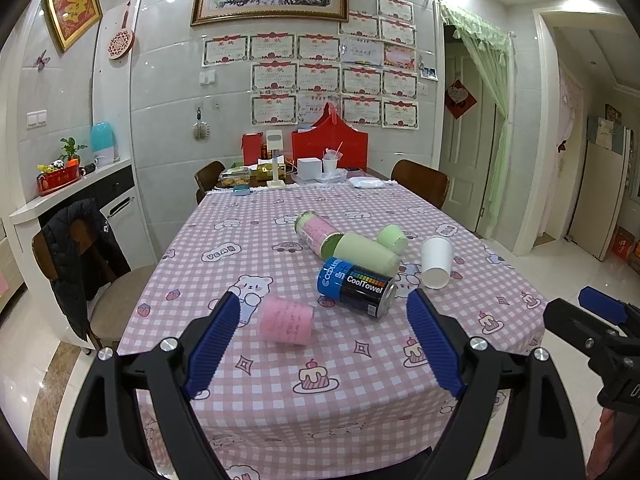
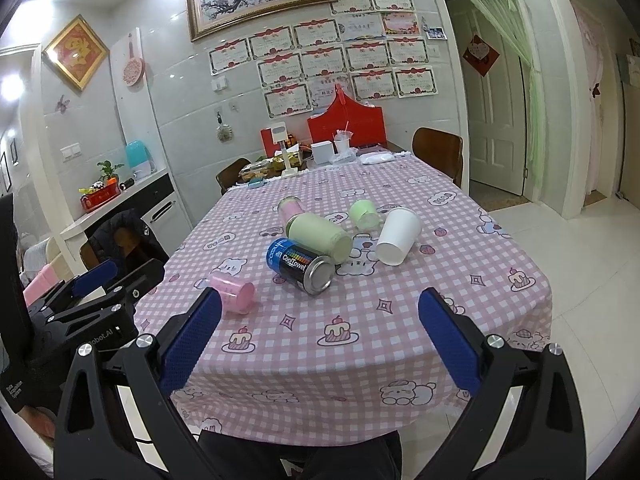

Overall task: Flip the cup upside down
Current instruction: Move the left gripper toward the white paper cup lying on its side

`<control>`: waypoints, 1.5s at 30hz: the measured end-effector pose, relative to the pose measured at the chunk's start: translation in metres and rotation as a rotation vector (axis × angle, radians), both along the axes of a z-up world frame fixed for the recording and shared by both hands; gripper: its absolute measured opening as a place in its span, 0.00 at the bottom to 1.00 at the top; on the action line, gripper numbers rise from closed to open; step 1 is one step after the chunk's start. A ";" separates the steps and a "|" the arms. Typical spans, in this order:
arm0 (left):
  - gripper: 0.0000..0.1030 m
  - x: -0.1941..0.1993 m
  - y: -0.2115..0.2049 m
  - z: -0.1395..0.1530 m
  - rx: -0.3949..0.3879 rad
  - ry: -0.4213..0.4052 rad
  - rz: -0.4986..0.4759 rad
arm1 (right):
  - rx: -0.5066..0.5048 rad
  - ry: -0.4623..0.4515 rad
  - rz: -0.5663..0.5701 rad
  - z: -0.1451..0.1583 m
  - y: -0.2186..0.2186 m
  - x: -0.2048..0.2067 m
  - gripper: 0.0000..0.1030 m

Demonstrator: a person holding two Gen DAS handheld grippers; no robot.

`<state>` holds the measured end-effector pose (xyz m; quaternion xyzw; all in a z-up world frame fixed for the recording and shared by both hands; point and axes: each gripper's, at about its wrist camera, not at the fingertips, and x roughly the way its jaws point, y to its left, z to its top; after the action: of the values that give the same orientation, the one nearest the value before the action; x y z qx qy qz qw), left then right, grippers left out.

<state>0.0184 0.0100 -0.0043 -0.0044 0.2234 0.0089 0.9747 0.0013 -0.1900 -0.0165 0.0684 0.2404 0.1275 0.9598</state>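
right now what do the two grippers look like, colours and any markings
Both the left gripper and the right gripper have black angular frames with silver bolts. Their fingers carry blue ribbed pads. In the right wrist view, the left gripper's body shows small white lettering, mostly too small to read.
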 end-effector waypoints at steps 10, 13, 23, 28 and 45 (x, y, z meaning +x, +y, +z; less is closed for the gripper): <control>0.82 0.039 0.001 -0.011 -0.026 0.079 -0.033 | 0.021 0.063 -0.020 -0.013 -0.009 0.029 0.92; 0.82 0.055 -0.004 -0.016 -0.035 0.114 -0.060 | 0.036 0.089 -0.031 -0.018 -0.014 0.043 0.92; 0.82 0.116 -0.029 -0.038 -0.050 0.213 -0.115 | 0.050 0.178 -0.084 -0.039 -0.033 0.101 0.92; 0.82 0.146 -0.048 -0.048 -0.046 0.262 -0.140 | 0.064 0.221 -0.116 -0.051 -0.048 0.125 0.92; 0.82 0.238 -0.147 -0.067 0.006 0.349 -0.248 | 0.095 0.294 -0.269 -0.080 -0.127 0.189 0.92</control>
<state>0.2562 -0.1372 -0.0708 0.0277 0.3877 -0.1096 0.9148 0.1905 -0.3175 -0.0964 0.1628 0.3603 -0.0022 0.9185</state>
